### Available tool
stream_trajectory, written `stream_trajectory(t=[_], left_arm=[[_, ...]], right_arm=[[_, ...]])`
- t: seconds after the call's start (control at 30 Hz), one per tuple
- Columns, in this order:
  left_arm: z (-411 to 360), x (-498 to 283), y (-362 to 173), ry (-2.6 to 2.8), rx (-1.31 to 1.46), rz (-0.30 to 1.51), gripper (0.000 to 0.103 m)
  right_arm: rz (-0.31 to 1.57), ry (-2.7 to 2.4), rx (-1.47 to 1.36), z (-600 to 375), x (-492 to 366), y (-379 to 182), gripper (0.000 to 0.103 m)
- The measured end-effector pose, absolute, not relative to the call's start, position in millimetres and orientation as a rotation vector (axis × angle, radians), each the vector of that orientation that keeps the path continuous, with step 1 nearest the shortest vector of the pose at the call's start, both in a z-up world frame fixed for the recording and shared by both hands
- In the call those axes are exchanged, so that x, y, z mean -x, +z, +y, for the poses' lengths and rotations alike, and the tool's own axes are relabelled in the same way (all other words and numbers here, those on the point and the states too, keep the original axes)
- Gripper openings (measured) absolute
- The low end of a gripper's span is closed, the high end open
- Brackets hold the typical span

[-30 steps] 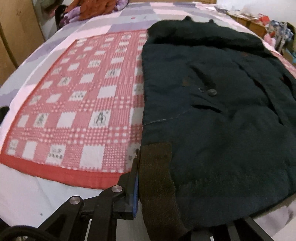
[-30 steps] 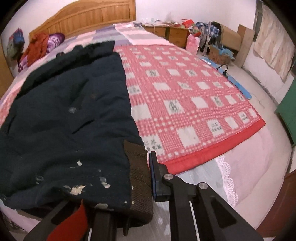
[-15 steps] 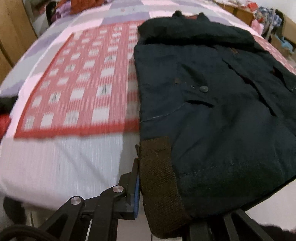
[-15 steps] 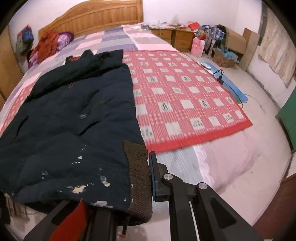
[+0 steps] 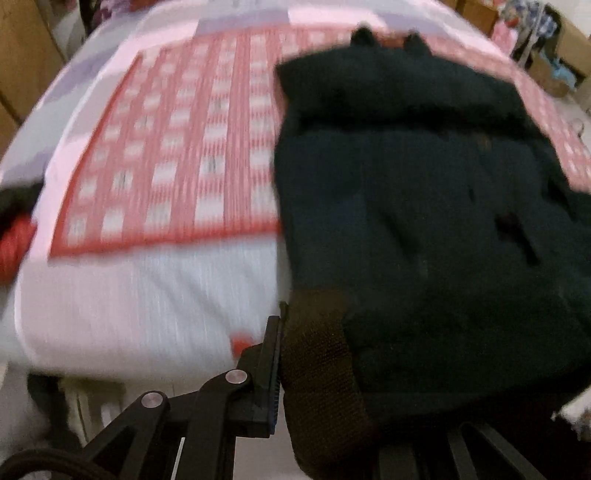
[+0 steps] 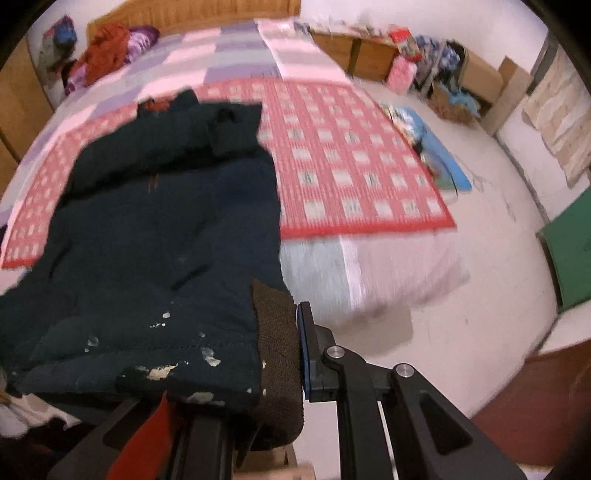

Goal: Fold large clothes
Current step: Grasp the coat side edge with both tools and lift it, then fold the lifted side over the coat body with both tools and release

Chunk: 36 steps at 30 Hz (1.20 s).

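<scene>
Dark coat [image 5: 424, 229] on red checked blanket [image 5: 177, 158]; clothes pile [image 6: 107, 51] by headboard | left gripper [image 5: 314, 369], right gripper [image 6: 277, 347] clamp brown cuffs [image 5: 321, 387]

A home bedroom; bed [image 6: 388, 269], wooden headboard [image 6: 192, 14], bedside cabinets [image 6: 354, 55].

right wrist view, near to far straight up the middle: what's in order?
right gripper shut on the brown knit cuff → dark navy coat → red checked blanket → purple and pink patchwork sheet → wooden headboard.
</scene>
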State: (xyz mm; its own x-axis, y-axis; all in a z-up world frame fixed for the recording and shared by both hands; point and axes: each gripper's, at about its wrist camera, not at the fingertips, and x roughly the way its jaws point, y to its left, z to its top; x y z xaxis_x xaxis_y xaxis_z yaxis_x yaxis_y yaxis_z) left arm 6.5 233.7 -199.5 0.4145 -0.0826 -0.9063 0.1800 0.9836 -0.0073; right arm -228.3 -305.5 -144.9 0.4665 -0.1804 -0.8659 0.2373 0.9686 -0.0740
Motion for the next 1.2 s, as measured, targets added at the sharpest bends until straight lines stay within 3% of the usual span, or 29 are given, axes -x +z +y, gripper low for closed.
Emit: stream_trajectory(t=[0.33, 0.67, 0.87, 1.0, 1.2], left_arm=[[220, -222, -177, -0.137, -0.054, 0.957, 0.016], [190, -453, -239, -0.012, -0.031, 1.144, 0.016], [174, -503, -313, 0.074, -0.054, 1.298, 0.018], [161, -515, -352, 0.084, -0.105, 1.358, 0.025], [152, -516, -351, 0.027, -0.18, 1.348, 0.026]], right_arm=[[0.759, -0.171, -0.066, -331, 33, -117, 0.011], [0.836, -0.216, -0.111, -383, -215, -171, 0.011], [1.01, -0.243, -0.096, -393, -309, -244, 0.012], [1.106, -0.249, -0.059, -394, -338, -289, 0.012], [1.176, -0.224, 0.014, -390, -349, -316, 0.017]])
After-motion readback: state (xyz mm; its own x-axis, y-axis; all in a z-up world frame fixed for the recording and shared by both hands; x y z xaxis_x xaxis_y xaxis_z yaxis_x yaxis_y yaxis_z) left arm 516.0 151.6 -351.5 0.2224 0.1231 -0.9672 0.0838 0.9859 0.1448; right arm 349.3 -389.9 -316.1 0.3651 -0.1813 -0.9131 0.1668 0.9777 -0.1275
